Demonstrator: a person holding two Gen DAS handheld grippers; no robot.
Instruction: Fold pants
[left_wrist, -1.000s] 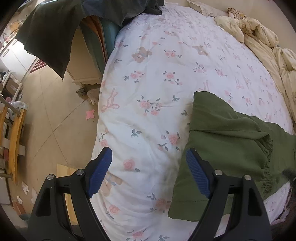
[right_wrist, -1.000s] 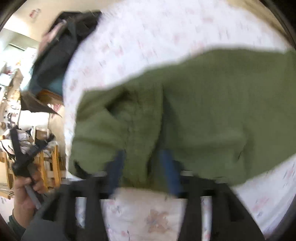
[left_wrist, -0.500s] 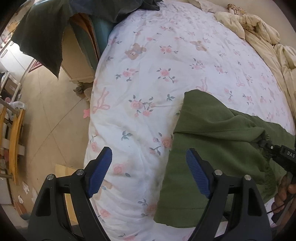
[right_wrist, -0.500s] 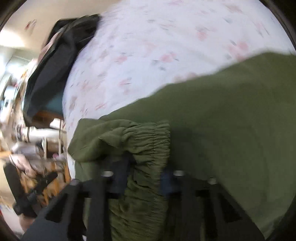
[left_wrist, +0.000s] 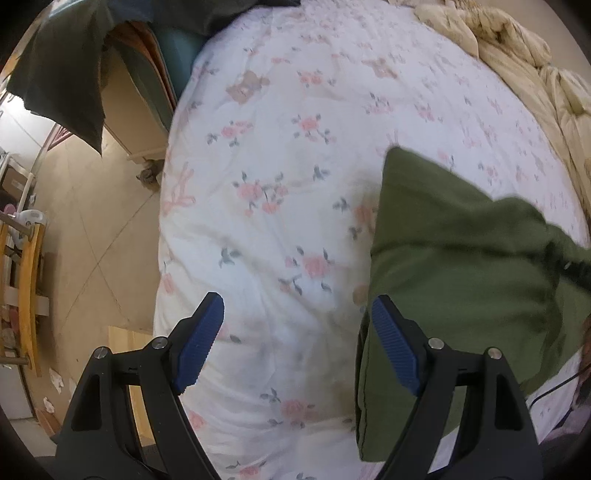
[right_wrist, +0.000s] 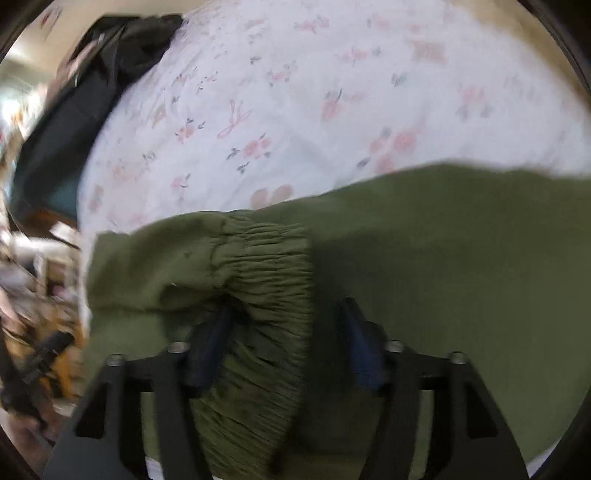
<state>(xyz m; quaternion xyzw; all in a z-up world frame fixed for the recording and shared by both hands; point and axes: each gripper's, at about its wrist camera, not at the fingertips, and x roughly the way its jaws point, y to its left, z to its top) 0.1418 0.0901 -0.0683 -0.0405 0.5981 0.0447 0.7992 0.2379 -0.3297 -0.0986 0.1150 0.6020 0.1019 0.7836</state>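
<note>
Olive green pants (left_wrist: 461, 266) lie on the floral bed sheet (left_wrist: 277, 166), at the right of the left wrist view. My left gripper (left_wrist: 295, 343) is open and empty above the sheet, its right finger at the pants' left edge. In the right wrist view the pants (right_wrist: 443, 258) fill the lower half. My right gripper (right_wrist: 284, 339) has its jaws parted, with the gathered elastic waistband (right_wrist: 266, 295) lying between them. The view is blurred.
A cream quilt (left_wrist: 517, 66) is bunched at the bed's far right. Dark clothing (left_wrist: 62, 66) hangs over furniture left of the bed, also in the right wrist view (right_wrist: 74, 110). The tiled floor (left_wrist: 92, 221) and a wooden frame (left_wrist: 26, 288) lie beyond the left bed edge.
The right gripper's jaws have widened around the waistband, which it held pinched a second ago. The folded pants have settled on the sheet. The left gripper stayed open and shifted slightly.
</note>
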